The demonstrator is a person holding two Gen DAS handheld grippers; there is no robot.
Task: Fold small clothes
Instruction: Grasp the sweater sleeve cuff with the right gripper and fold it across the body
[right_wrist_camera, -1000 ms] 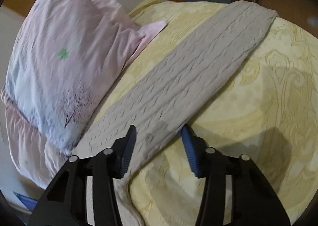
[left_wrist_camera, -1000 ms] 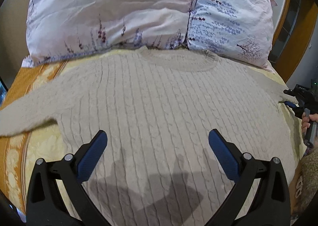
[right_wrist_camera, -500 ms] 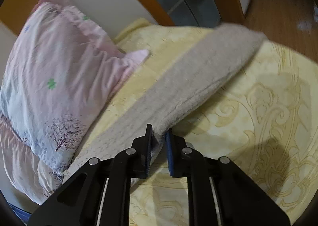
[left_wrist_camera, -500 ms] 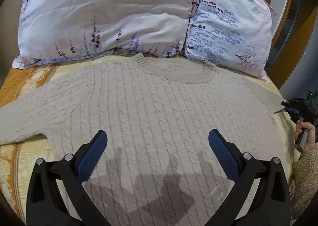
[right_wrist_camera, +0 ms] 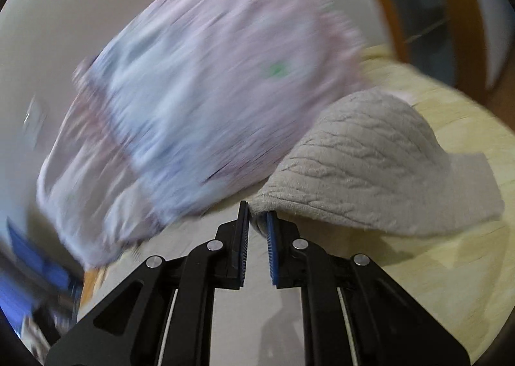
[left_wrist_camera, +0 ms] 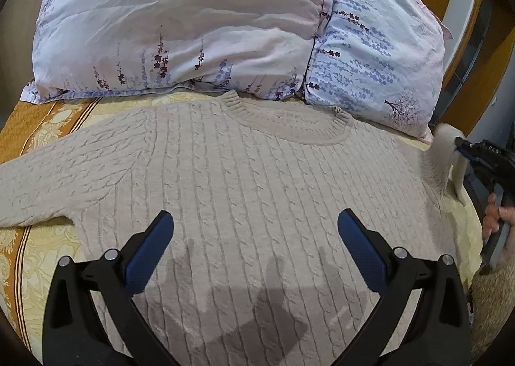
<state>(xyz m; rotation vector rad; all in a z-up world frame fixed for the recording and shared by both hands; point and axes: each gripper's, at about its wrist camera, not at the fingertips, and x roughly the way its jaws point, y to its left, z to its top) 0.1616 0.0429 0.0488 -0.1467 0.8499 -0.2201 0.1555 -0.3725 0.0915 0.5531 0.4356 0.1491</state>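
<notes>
Beige cable-knit wool made up the sweater [left_wrist_camera: 244, 179], which lay flat and face up on the bed [left_wrist_camera: 42, 127], its collar just beside the two flowered pillows [left_wrist_camera: 193, 27]. The folding had only begun: the right tool [right_wrist_camera: 257, 217] was clamped on the edge of one sleeve [right_wrist_camera: 370, 166] and held it lifted off the yellow bedspread. The other sleeve [left_wrist_camera: 48, 179] lay stretched out, and the body was not folded. The left tool [left_wrist_camera: 254, 234] hovered above the lower body with jaws wide apart, holding nothing. The only writing was "DAS" on the right tool's arm.
</notes>
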